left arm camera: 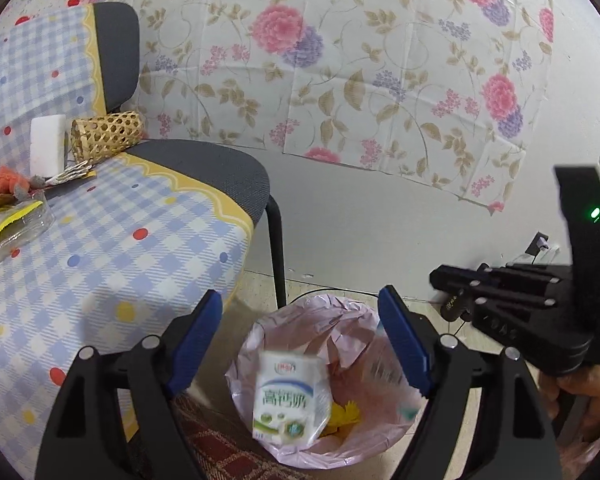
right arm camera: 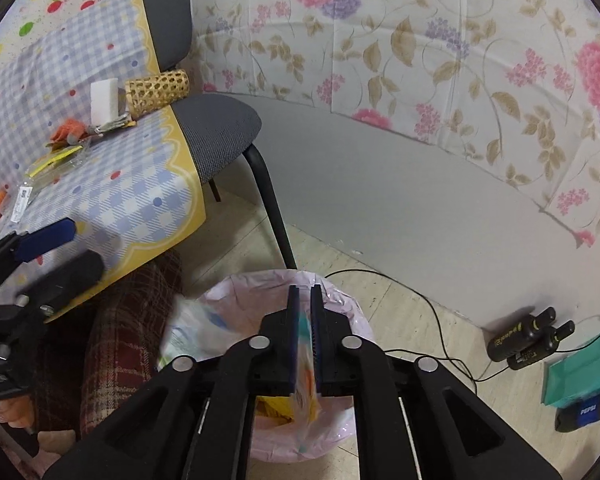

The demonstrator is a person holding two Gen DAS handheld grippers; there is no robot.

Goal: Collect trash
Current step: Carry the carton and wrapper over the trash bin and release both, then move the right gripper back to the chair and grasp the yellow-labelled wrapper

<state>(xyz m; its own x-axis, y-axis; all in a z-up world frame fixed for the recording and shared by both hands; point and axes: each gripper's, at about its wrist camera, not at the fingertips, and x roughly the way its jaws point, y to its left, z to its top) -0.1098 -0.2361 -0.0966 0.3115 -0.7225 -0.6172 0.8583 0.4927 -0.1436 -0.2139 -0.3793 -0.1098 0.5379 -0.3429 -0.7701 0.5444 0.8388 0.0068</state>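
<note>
A bin lined with a pink bag (left arm camera: 300, 316) stands on the floor below both grippers; it also shows in the right wrist view (right arm camera: 340, 304). My left gripper (left arm camera: 300, 340) is open above it. A white milk carton (left arm camera: 290, 398) is blurred in mid-air between the jaws, free of the pads, over the bin mouth; it shows blurred in the right wrist view (right arm camera: 188, 332). My right gripper (right arm camera: 302, 336) is shut on a thin colourful wrapper (right arm camera: 306, 396) that hangs over the bin. Yellow trash (left arm camera: 346, 414) lies inside the bin.
A chair with a checked cloth (left arm camera: 112, 240) stands at left and carries a woven basket (left arm camera: 106, 134), a white block (left arm camera: 48, 146), an orange scrap (left arm camera: 4, 184) and clear wrappers (left arm camera: 16, 220). Dark bottles (right arm camera: 528, 336) and a cable (right arm camera: 420, 300) lie on the floor at right.
</note>
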